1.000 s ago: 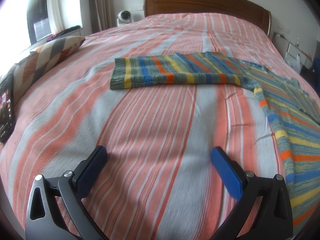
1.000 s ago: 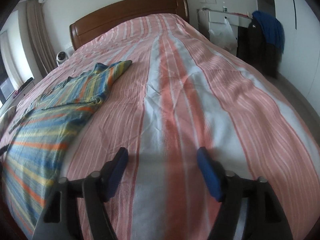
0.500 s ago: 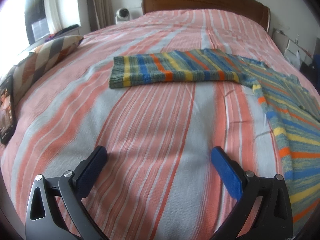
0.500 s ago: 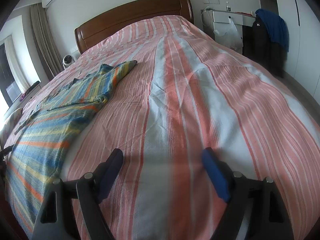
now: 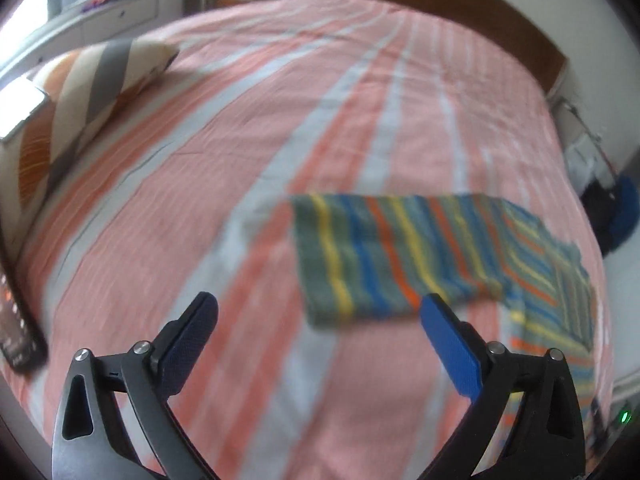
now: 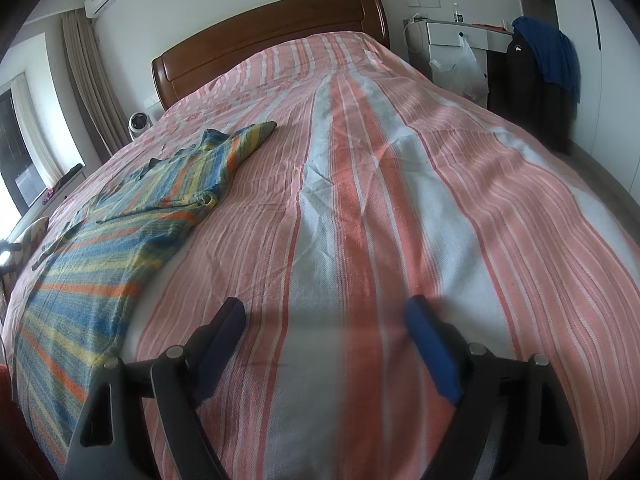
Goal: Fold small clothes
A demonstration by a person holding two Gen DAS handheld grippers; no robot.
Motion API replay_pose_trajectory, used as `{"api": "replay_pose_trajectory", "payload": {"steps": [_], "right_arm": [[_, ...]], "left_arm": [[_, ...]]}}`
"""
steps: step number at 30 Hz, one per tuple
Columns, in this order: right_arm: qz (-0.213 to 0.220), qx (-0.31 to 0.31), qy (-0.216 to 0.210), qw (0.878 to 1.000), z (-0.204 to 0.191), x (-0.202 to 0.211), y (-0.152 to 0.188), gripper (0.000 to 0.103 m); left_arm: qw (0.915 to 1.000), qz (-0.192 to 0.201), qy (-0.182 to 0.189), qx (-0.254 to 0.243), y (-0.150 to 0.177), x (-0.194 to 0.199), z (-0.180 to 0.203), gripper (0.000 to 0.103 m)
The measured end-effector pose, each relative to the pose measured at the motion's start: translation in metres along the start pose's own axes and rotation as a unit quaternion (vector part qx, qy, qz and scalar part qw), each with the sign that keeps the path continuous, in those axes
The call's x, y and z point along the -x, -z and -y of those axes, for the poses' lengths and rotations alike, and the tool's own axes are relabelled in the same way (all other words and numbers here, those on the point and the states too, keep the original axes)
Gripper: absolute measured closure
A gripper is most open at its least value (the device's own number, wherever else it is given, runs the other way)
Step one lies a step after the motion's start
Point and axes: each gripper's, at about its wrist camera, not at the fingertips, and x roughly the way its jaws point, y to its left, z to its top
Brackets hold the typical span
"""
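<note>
A small striped knit sweater in blue, green, yellow and orange lies flat on the bed. In the left wrist view its outstretched sleeve (image 5: 384,256) lies just beyond my open, empty left gripper (image 5: 316,312), whose right fingertip (image 5: 434,310) overlaps the sleeve's near edge. The view is blurred. In the right wrist view the sweater (image 6: 120,232) lies to the left, its other sleeve pointing toward the headboard. My right gripper (image 6: 324,312) is open and empty, low over bare bedspread to the right of the sweater.
The bed has a pink, orange and white striped bedspread (image 6: 400,200) and a wooden headboard (image 6: 260,40). A chevron pillow (image 5: 80,92) and a dark device (image 5: 16,320) lie at the left edge. A nightstand and hanging jackets (image 6: 536,72) stand at the right.
My left gripper has moved forward and swung left, so the sleeve is now close in front of its fingers. My right gripper has risen and drawn back slightly. Both stay open.
</note>
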Motion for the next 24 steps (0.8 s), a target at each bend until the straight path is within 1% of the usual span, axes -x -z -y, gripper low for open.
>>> {"api": "replay_pose_trajectory", "payload": {"steps": [2, 3, 4, 6, 7, 8, 9, 10, 11, 12, 14, 16, 18, 20, 21, 22, 24], "right_arm": [[0.000, 0.001, 0.002, 1.000, -0.001, 0.000, 0.000, 0.020], [0.000, 0.002, 0.003, 1.000, -0.001, 0.000, 0.000, 0.020], [0.000, 0.003, 0.004, 1.000, -0.002, -0.001, 0.000, 0.020], [-0.001, 0.006, 0.006, 1.000, -0.003, -0.001, 0.000, 0.020], [-0.001, 0.007, 0.007, 1.000, -0.003, -0.001, 0.000, 0.020], [-0.001, 0.007, 0.008, 1.000, -0.004, -0.001, 0.000, 0.020], [-0.001, 0.007, 0.007, 1.000, -0.004, -0.001, 0.000, 0.020], [-0.001, 0.007, 0.007, 1.000, -0.004, -0.001, 0.000, 0.020], [-0.001, 0.006, 0.006, 1.000, -0.004, -0.001, 0.000, 0.020], [-0.001, 0.006, 0.006, 1.000, -0.004, -0.001, 0.000, 0.020], [0.000, 0.006, 0.005, 1.000, -0.004, -0.001, 0.000, 0.020], [0.001, 0.005, 0.005, 1.000, -0.005, -0.001, 0.000, 0.020], [0.002, 0.005, 0.004, 1.000, -0.005, -0.001, 0.000, 0.019], [0.002, 0.004, 0.003, 1.000, -0.005, -0.002, 0.000, 0.019], [0.002, 0.004, 0.003, 1.000, -0.005, -0.002, 0.000, 0.019], [0.002, 0.004, 0.003, 1.000, -0.005, -0.001, 0.000, 0.019], [0.002, 0.003, 0.002, 1.000, -0.005, -0.001, 0.000, 0.019]], "left_arm": [[0.9996, -0.023, 0.002, 0.016, -0.008, -0.020, -0.003, 0.015], [0.9992, -0.033, 0.004, 0.024, -0.009, -0.028, -0.002, 0.025], [0.9985, -0.045, 0.009, 0.028, -0.010, -0.039, 0.002, 0.031], [0.9987, -0.047, 0.007, 0.018, -0.005, -0.049, 0.015, 0.034], [0.9991, -0.042, -0.004, 0.003, -0.002, -0.052, 0.024, 0.043], [0.9989, -0.037, -0.024, -0.016, 0.000, -0.055, 0.033, 0.057], [0.9980, -0.035, -0.046, -0.028, 0.001, -0.056, 0.039, 0.089], [0.9980, -0.037, -0.044, -0.027, 0.001, -0.058, 0.040, 0.099], [0.9986, -0.033, -0.039, -0.015, -0.002, -0.054, 0.041, 0.099], [0.9988, -0.021, -0.043, -0.015, -0.005, -0.047, 0.046, 0.099], [0.9983, 0.017, -0.035, -0.044, -0.012, -0.022, 0.071, 0.099], [0.9950, 0.047, -0.020, -0.086, -0.016, 0.003, 0.109, 0.099], [0.9880, 0.070, 0.013, -0.137, -0.017, 0.029, 0.164, 0.099], [0.9788, 0.082, 0.049, -0.181, -0.013, 0.045, 0.217, 0.099], [0.9733, 0.085, 0.067, -0.202, -0.009, 0.050, 0.245, 0.099], [0.9689, 0.086, 0.081, -0.218, -0.006, 0.053, 0.265, 0.099], [0.9581, 0.078, 0.111, -0.253, 0.009, 0.048, 0.316, 0.099]]}}
